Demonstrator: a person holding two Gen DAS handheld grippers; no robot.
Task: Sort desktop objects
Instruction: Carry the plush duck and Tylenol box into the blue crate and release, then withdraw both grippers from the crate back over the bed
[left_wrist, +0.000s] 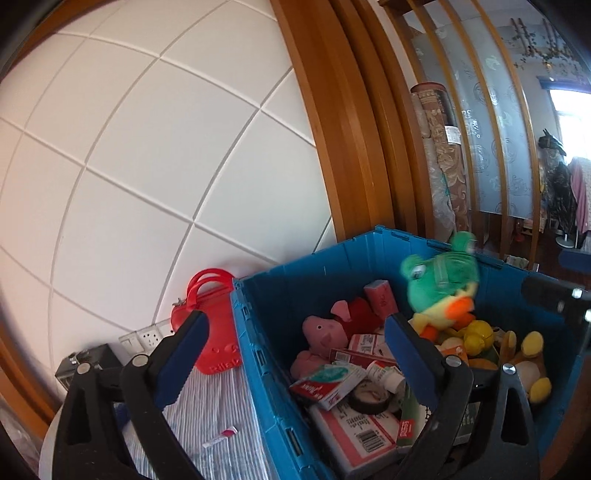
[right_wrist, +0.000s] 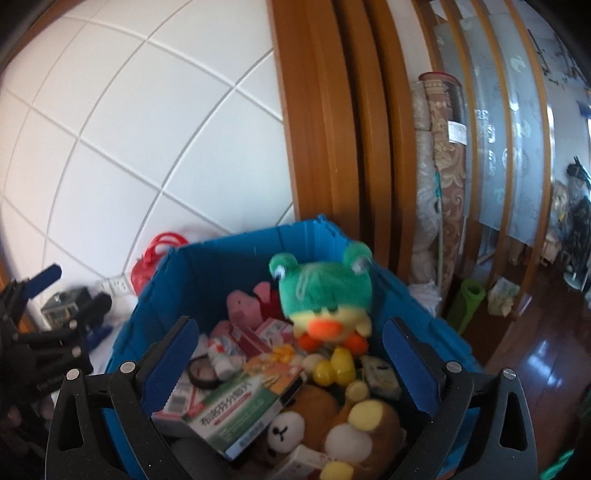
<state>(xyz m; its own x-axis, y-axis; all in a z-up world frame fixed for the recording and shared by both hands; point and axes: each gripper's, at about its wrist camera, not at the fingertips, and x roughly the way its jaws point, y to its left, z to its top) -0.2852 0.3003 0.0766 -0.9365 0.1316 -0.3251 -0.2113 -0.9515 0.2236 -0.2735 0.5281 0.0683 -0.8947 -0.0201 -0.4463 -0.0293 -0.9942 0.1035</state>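
While I held both grippers over the blue bin (right_wrist: 236, 258), the left gripper (left_wrist: 295, 354) and right gripper (right_wrist: 291, 354) had their jaws wide apart, gripping nothing. My frog plush (right_wrist: 325, 295) sat atop the boxes (right_wrist: 236, 417) and toys inside.

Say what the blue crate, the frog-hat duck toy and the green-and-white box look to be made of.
Blue crate: rigid moulded plastic, dull sheen, ribbed walls. Frog-hat duck toy: soft plush fabric, fuzzy blurred outline, probably stuffed. Green-and-white box: printed cardboard by its sharp folded edges, faintly glossy; the blur leaves the finish open.
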